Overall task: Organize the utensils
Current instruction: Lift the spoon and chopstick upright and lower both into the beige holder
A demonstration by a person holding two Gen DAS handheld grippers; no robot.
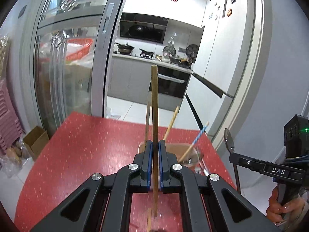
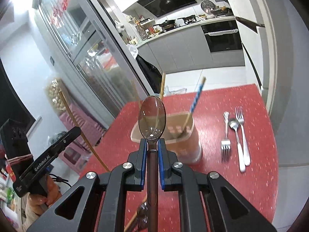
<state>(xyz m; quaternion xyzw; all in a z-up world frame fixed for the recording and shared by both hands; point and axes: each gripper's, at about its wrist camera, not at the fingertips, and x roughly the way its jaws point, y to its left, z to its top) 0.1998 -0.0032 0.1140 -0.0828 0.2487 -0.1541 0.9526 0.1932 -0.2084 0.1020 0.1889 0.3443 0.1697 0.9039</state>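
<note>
The left gripper (image 1: 155, 145) is clamping a brown wooden chopstick (image 1: 154, 104) between its blue pads, jaws closed narrow on it, and the stick is standing nearly upright above the red speckled table (image 1: 87, 145). The right gripper (image 2: 152, 143) is pinching the neck of a translucent brown plastic spoon (image 2: 152, 118), jaws drawn in tight on the handle, bowl pointing up and away. Beyond both grippers a tan utensil cup (image 2: 185, 147) is sitting on the table, holding a plain wooden chopstick (image 2: 162, 86) and a blue-and-white patterned chopstick (image 2: 197, 96) that are leaning against its rim. To the right of the cup, two metal forks (image 2: 241, 131) and a metal spoon (image 2: 234, 133) are lying side by side on the tabletop, well apart from the grippers. A hand (image 1: 280, 206) is gripping the right gripper's handle at the edge of the left wrist view
</note>
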